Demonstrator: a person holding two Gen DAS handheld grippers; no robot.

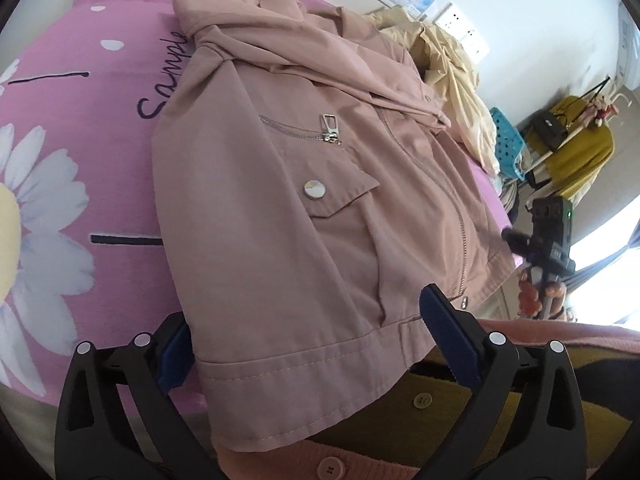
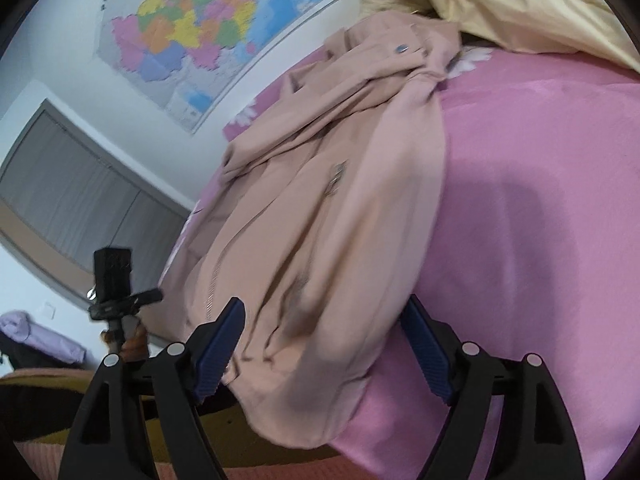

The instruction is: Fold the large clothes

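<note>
Jaws spread wide on both grippers, angled down over pink jacket [image 1: 304,216] hem

Jacket [image 1: 304,184] lying on the bed [image 1: 80,152], hem overhanging the near edge, another garment [image 1: 452,76] heaped behind its collar, wall map [image 2: 208,28] behind the bed, clothes rack [image 1: 576,136] right of the bed.

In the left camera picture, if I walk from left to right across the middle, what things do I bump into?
White daisy on the pink bedsheet → dusty-pink jacket → its round snap button → its long zipper → black camera on a stand.
</note>
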